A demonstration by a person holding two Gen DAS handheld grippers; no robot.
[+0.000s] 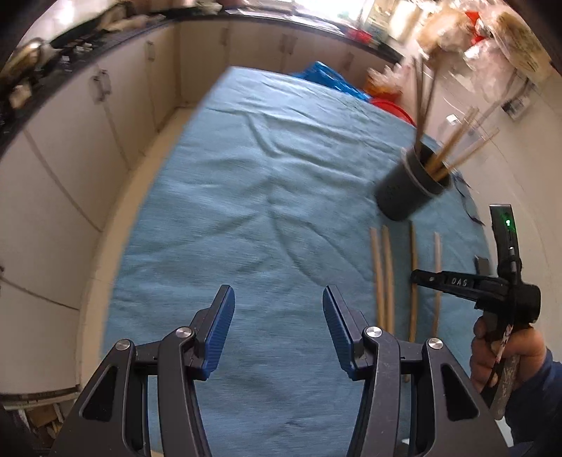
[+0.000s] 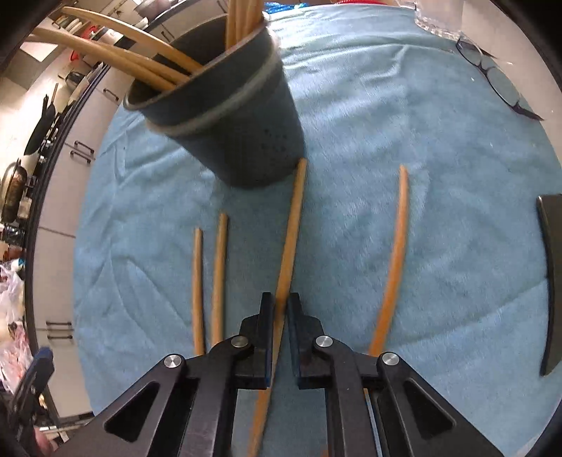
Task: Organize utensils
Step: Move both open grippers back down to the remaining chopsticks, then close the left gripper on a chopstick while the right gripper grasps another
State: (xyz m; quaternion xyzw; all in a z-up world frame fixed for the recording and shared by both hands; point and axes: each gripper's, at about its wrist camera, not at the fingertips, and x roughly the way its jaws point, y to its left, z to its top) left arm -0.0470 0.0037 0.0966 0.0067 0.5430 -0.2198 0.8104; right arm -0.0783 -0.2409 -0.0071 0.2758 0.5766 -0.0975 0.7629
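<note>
A dark round holder (image 2: 239, 116) with several wooden chopsticks standing in it sits on the blue cloth (image 2: 439, 147). More chopsticks lie loose on the cloth in front of it. My right gripper (image 2: 280, 302) points steeply down and is shut on the longest loose chopstick (image 2: 295, 218), whose far tip touches the holder's base. Two shorter chopsticks (image 2: 219, 274) lie to its left and one chopstick (image 2: 395, 253) to its right. In the left wrist view my left gripper (image 1: 278, 306) hangs open and empty over bare cloth, left of the loose chopsticks (image 1: 388, 274), the holder (image 1: 404, 190) and the right gripper (image 1: 416, 276).
A pair of glasses (image 2: 491, 70) lies at the cloth's far right, near a clear glass container (image 2: 435, 17). A dark flat object (image 2: 553, 274) sits at the right edge. Pale cabinets (image 1: 105, 147) run along the left. A hand (image 1: 505, 355) holds the right gripper's handle.
</note>
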